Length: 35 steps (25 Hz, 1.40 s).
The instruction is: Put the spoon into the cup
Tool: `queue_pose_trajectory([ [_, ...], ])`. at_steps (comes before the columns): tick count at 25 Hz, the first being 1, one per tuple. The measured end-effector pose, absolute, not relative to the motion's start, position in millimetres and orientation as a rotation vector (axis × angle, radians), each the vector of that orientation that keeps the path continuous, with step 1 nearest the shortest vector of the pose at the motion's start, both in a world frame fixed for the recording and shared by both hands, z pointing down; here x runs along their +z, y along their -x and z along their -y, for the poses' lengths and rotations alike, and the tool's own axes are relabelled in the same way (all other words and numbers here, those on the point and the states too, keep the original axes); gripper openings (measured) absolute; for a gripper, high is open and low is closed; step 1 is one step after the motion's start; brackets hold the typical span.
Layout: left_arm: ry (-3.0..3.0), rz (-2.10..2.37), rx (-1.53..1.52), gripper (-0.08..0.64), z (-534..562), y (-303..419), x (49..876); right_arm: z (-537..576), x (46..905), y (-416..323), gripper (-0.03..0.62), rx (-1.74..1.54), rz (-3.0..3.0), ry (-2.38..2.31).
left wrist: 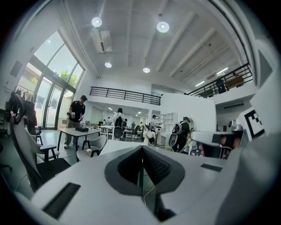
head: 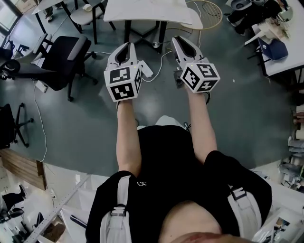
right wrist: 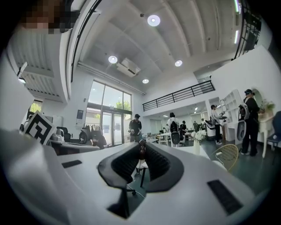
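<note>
Head view: the left gripper (head: 128, 45) and the right gripper (head: 178, 39) are held out side by side, apart, over the grey floor (head: 237, 109), each pointing roughly level toward a white desk (head: 142, 9) ahead. A black office chair (head: 64, 59) stands to the left of the left gripper. Left gripper view: the fingers (left wrist: 128, 166) are together at the tips, with nothing between them. Right gripper view: the fingers (right wrist: 159, 163) likewise meet at the tips and grip nothing. Spoon and cup: no view shows either, so their location cannot be told.
</note>
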<state>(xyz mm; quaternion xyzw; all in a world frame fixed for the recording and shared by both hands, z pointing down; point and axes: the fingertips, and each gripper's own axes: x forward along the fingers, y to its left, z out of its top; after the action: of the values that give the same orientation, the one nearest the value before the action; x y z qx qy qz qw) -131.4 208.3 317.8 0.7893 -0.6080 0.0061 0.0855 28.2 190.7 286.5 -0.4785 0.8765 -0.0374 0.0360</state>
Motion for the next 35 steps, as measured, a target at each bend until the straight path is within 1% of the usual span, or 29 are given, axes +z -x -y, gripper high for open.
queue_pose_trajectory([
  [6,-2.371,1.801,-0.006,0.017,-199.2,134.4,316.2,-183.7,283.4,-37.2,0.05,-0.104,-2.635,1.519],
  [17,-2.496,1.784,0.033,0.017,-178.9,108.5,291.5,-167.0,251.0,-64.6,0.049,-0.011,-2.593,1.538],
  [22,-2.486,1.809,0.02,0.017,-153.5,125.3,280.2,-143.9,225.9,-63.7,0.051,0.038,-2.55,1.492],
  [29,-2.499,1.827,0.04,0.017,-108.8,125.3,283.3,-98.6,244.7,-78.2,0.05,0.0,-2.517,1.474],
  [35,-2.573,1.72,0.013,0.015,-53.3,88.9,288.7,-43.1,252.5,-98.4,0.05,-0.011,-2.525,1.474],
])
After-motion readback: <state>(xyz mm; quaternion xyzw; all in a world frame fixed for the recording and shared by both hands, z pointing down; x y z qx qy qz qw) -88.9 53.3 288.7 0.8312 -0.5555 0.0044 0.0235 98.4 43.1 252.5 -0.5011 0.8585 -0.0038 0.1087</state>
